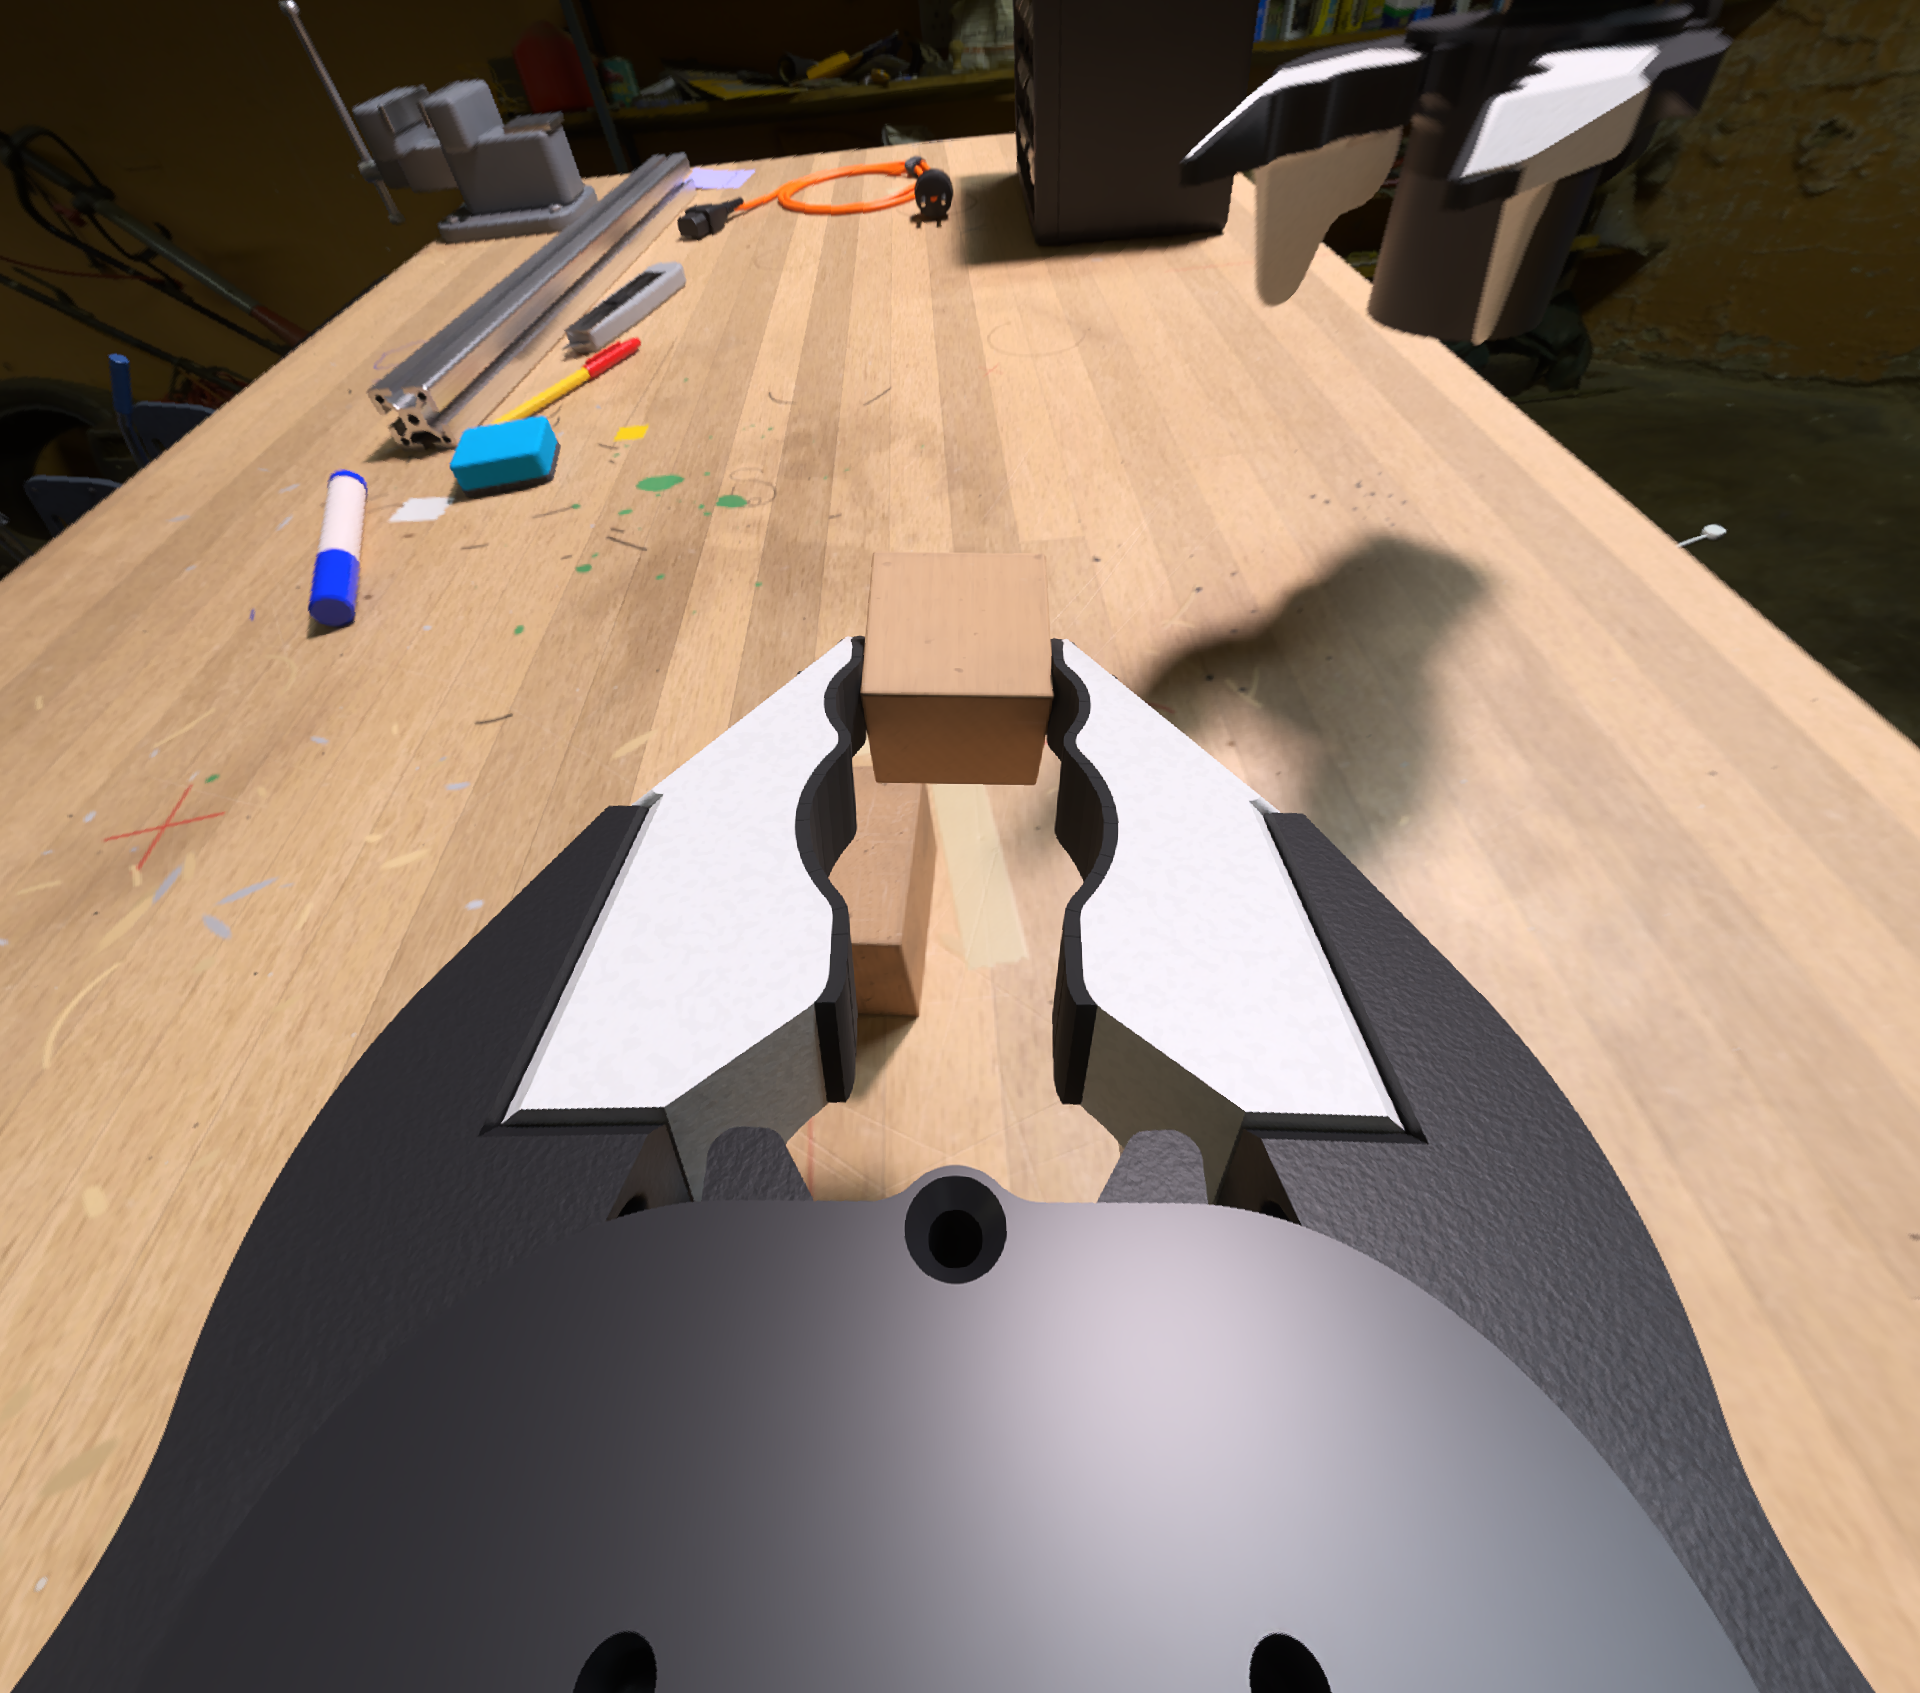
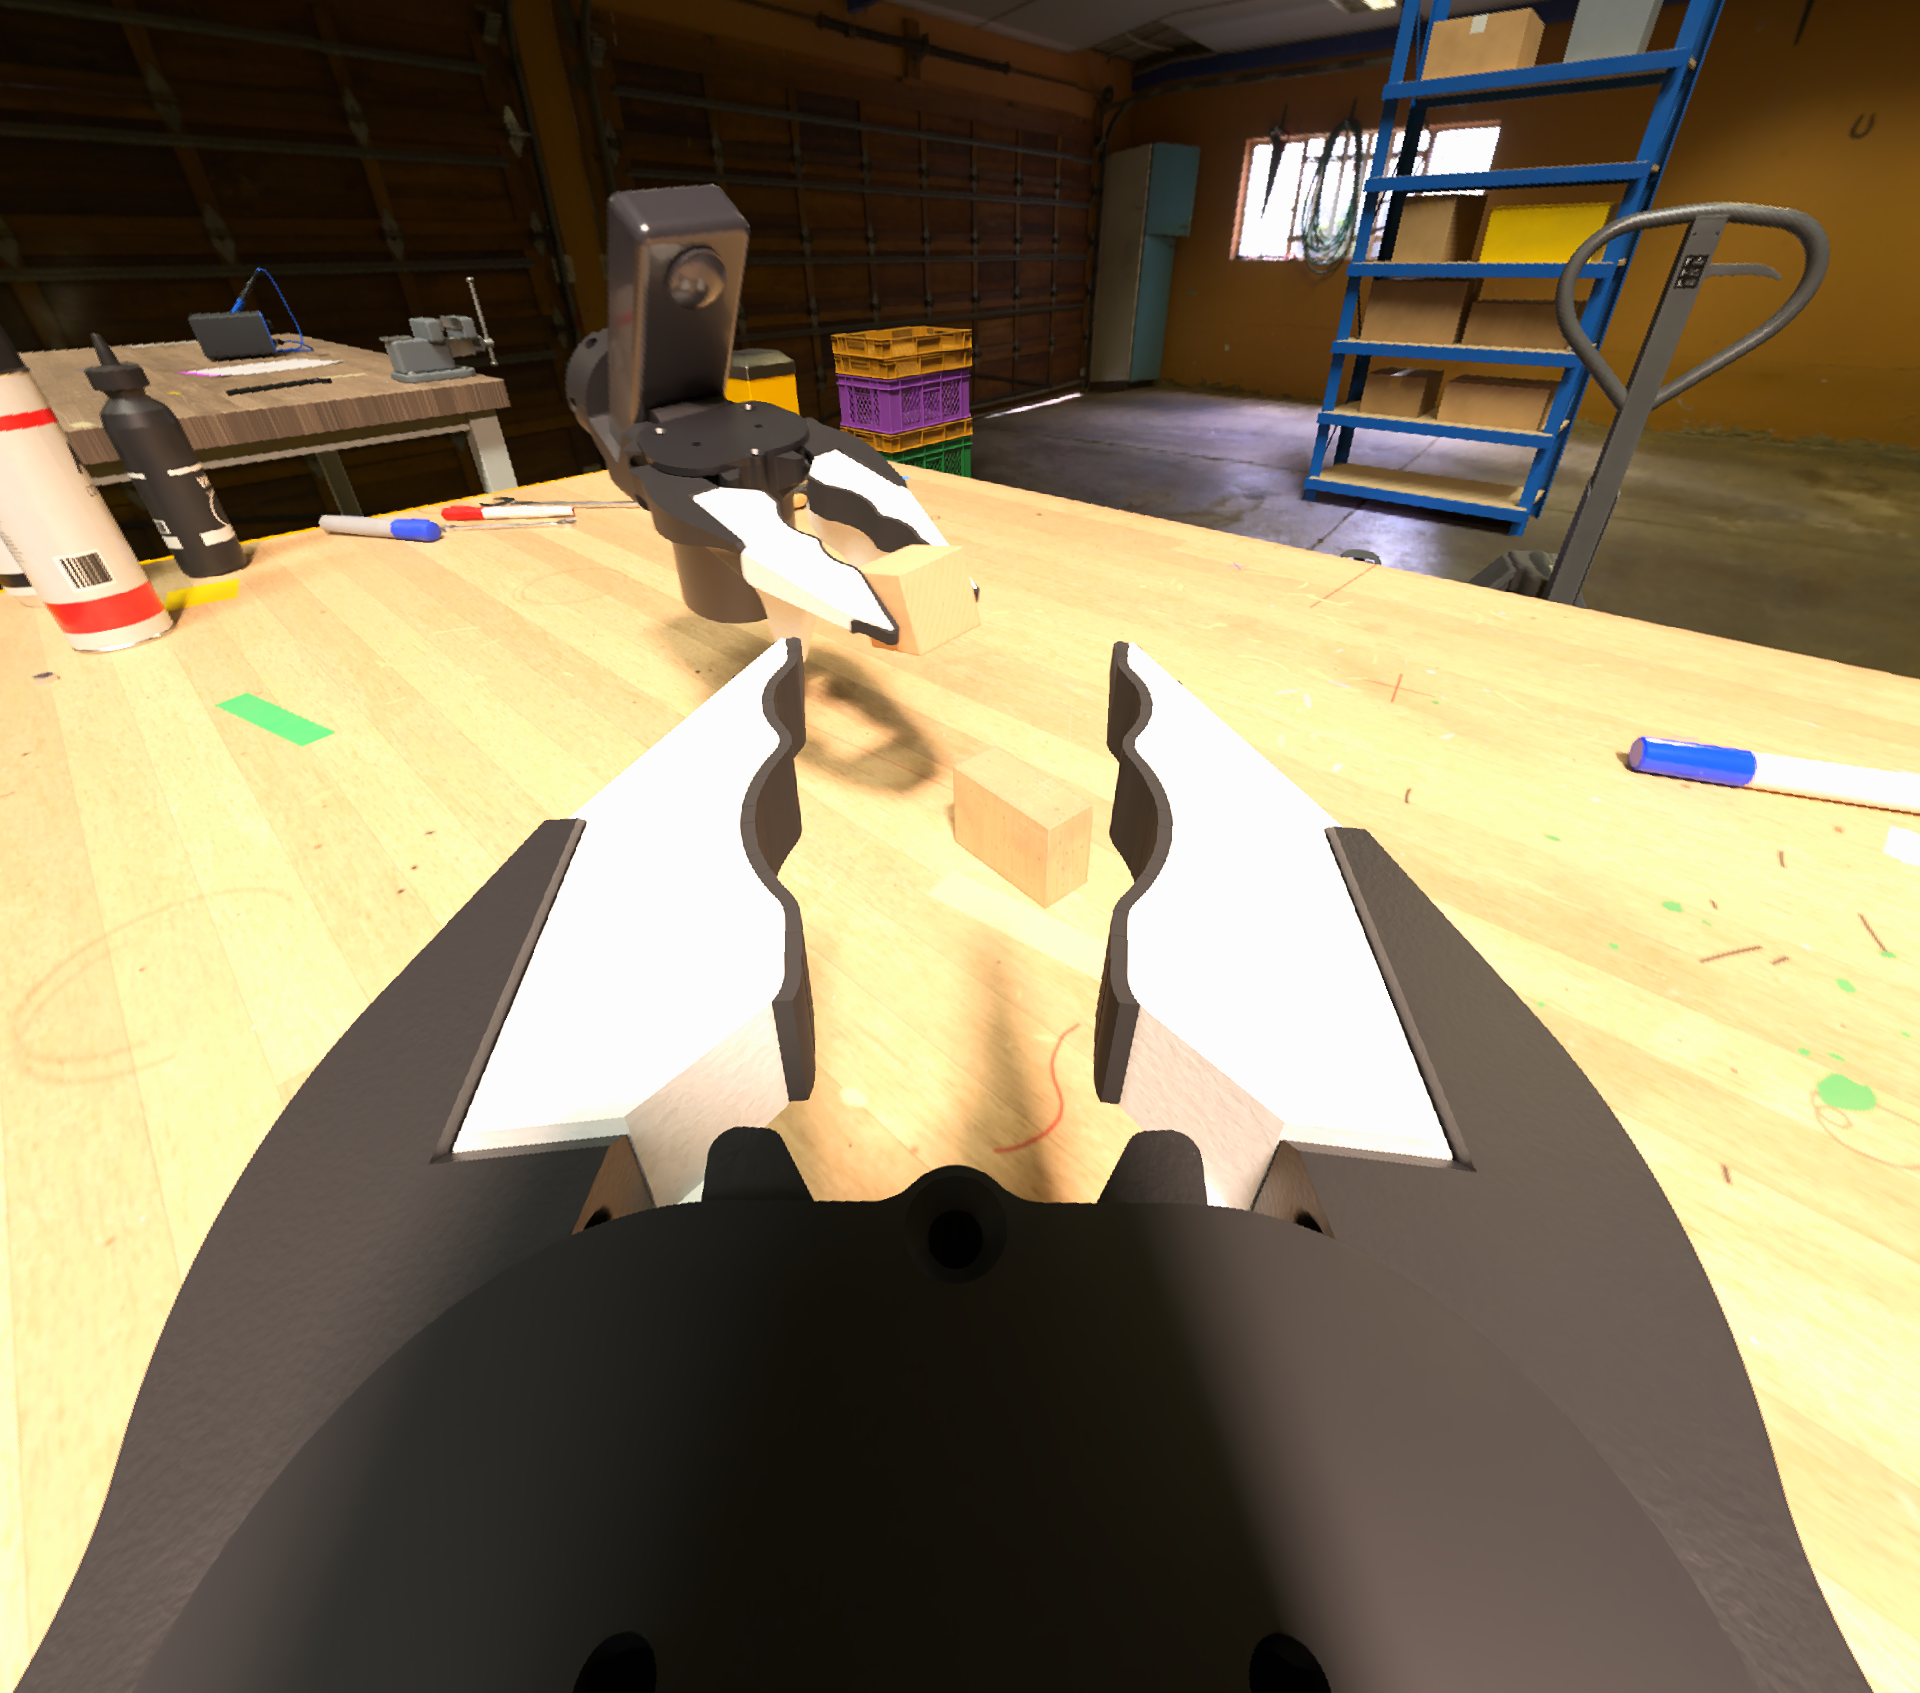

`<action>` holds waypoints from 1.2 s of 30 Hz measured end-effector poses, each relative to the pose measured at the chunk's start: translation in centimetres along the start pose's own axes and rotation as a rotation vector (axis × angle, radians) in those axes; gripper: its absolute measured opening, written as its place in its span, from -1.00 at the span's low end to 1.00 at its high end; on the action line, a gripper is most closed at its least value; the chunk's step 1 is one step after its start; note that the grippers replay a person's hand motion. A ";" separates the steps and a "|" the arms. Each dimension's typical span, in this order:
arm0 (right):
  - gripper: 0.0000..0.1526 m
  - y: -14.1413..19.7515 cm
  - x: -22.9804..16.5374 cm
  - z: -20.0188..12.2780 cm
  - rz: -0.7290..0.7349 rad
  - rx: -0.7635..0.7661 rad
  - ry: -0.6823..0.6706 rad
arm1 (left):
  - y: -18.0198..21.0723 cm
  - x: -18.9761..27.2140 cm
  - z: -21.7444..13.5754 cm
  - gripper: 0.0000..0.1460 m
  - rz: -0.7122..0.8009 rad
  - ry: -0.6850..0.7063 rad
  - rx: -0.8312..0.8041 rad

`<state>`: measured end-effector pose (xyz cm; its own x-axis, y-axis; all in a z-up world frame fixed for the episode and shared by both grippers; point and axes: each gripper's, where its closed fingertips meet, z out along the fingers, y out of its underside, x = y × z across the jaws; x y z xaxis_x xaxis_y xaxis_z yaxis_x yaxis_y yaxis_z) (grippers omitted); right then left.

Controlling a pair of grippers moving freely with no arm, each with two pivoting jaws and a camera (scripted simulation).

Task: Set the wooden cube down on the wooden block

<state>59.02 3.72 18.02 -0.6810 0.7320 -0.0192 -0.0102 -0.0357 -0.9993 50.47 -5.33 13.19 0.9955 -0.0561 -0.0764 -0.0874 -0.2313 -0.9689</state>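
Note:
My left gripper (image 1: 956,677) is shut on the wooden cube (image 1: 956,656) and holds it in the air above the table. The wooden block (image 1: 888,895) lies on the table below, partly hidden behind my left finger. In the right wrist view the left gripper (image 2: 914,594) carries the cube (image 2: 930,599) above and behind the block (image 2: 1023,822). My right gripper (image 2: 956,677) is open and empty, hovering short of the block. It also shows in the left wrist view (image 1: 1382,261) at the far right, above the table.
The wooden workbench (image 1: 1143,448) carries a blue-capped marker (image 1: 338,547), a blue eraser (image 1: 504,454), aluminium rails (image 1: 530,303), a vise (image 1: 478,163), an orange cable (image 1: 842,189) and a dark box (image 1: 1138,54). A white and red tube (image 2: 62,521) and a black bottle (image 2: 166,469) stand at left.

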 end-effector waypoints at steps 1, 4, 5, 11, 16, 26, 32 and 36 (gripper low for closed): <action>-0.22 0.2 0.1 -0.2 -0.001 -0.004 0.001 | 0.6 -0.4 0.3 -0.53 -0.001 0.002 -0.007; -0.19 1.0 0.3 -0.5 -0.012 -0.029 0.003 | 2.1 -1.3 1.2 -0.53 -0.012 0.016 -0.050; -0.18 1.3 0.4 -0.5 -0.014 -0.033 0.002 | 2.4 -1.5 1.5 -0.53 -0.017 0.027 -0.061; -0.15 1.5 1.0 -0.4 -0.027 -0.054 0.001 | 4.3 -2.5 3.1 -0.53 -0.044 0.063 -0.120; -0.15 1.5 1.3 -0.7 -0.009 -0.041 0.002 | 5.2 -2.5 4.1 -0.53 -0.049 0.095 -0.155; -0.15 2.2 1.7 -0.7 0.009 -0.050 0.002 | 5.8 -2.7 4.6 -0.53 -0.049 0.110 -0.154; -0.15 2.4 1.7 -0.6 0.013 -0.056 -0.003 | 5.8 -2.6 5.0 -0.53 -0.039 0.108 -0.147; -0.15 2.5 1.6 -0.6 0.014 -0.057 -0.005 | 5.9 -2.5 5.1 -0.53 -0.035 0.110 -0.156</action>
<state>58.29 5.22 15.47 -0.6844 0.7283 -0.0331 0.0406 -0.0071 -0.9991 47.68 -1.61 6.49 0.9888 -0.1492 -0.0091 -0.0661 -0.3819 -0.9218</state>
